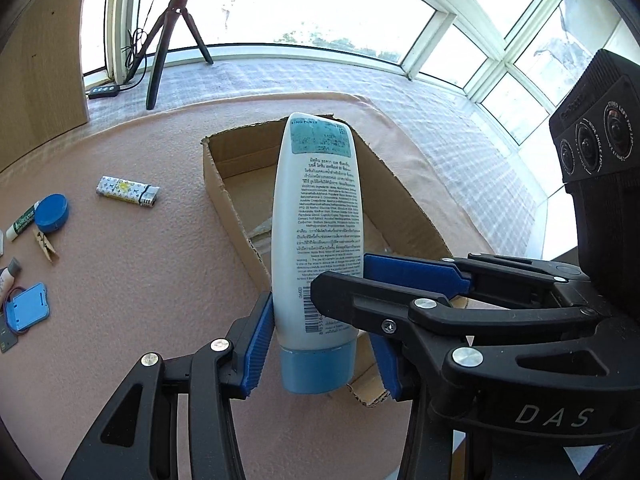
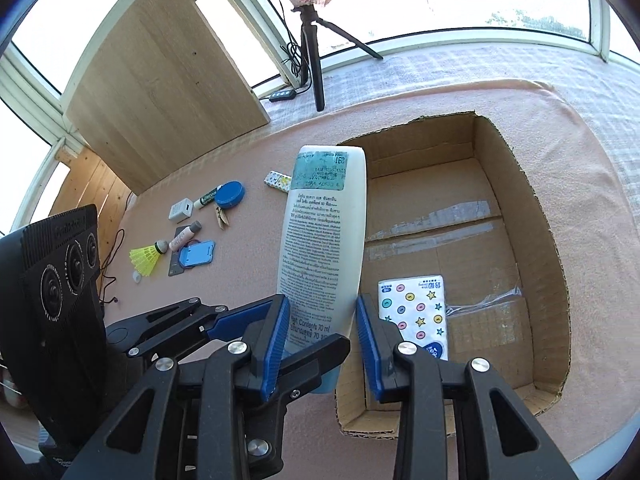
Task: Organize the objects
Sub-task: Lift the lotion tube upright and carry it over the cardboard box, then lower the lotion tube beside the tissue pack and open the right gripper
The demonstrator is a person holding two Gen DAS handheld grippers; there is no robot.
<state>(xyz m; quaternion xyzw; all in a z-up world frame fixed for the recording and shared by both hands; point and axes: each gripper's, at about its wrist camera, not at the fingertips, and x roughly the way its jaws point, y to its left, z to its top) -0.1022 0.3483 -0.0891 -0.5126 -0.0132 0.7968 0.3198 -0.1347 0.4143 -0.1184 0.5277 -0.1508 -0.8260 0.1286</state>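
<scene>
A white lotion tube (image 1: pixel 316 216) with a light blue cap is held up in the air, cap end toward the cameras. My left gripper (image 1: pixel 320 344) is shut on it near the cap. My right gripper (image 2: pixel 322 308) is shut on the same tube (image 2: pixel 324 240), its blue pads pressing both sides. In the left wrist view the right gripper (image 1: pixel 344 280) comes in from the right, crossing in front of the tube. The tube hangs over the near left edge of an open cardboard box (image 2: pixel 532 216) on pink cloth.
A star-printed tissue pack (image 2: pixel 416 312) lies in the box (image 1: pixel 224 184). Left of it lie a lighter (image 1: pixel 128 192), blue round lid (image 2: pixel 229 194), clothespin (image 2: pixel 222 218), blue case (image 2: pixel 197 253), yellow shuttlecock (image 2: pixel 146 258) and white adapter (image 2: pixel 181 210). A tripod (image 2: pixel 312 56) and wooden board (image 2: pixel 160 80) stand behind.
</scene>
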